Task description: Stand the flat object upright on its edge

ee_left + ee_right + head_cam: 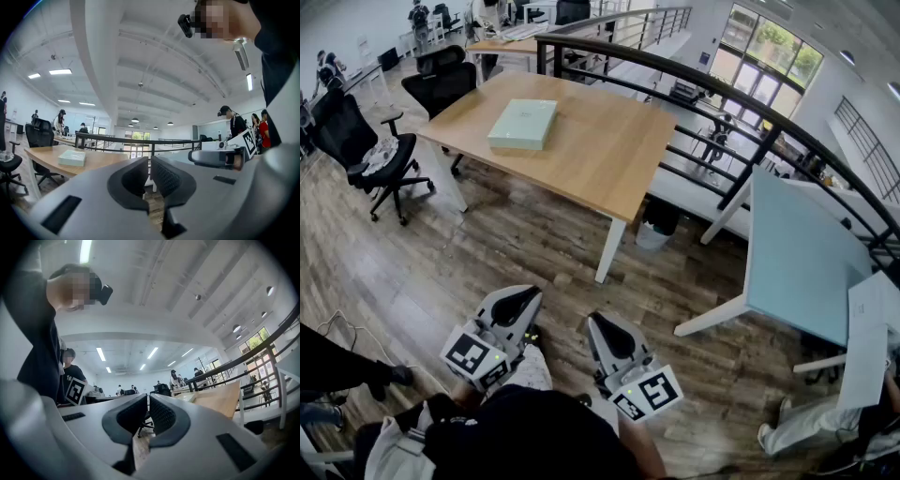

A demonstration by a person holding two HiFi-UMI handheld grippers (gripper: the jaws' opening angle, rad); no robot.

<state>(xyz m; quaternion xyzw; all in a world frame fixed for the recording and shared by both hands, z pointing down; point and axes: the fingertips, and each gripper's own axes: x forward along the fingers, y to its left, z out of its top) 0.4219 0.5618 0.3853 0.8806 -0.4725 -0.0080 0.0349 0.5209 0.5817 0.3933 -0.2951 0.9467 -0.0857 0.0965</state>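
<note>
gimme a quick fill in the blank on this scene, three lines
1. The thin pale green box lies ___ on the light wooden table, not on its edge.
2. The left claw is ___, with nothing in it.
3. The right claw, also shut, holds ___.
Missing words: flat; shut; nothing

Pale green, perhaps mint, box (522, 124) on light-brown wooden table (600, 159).
</note>
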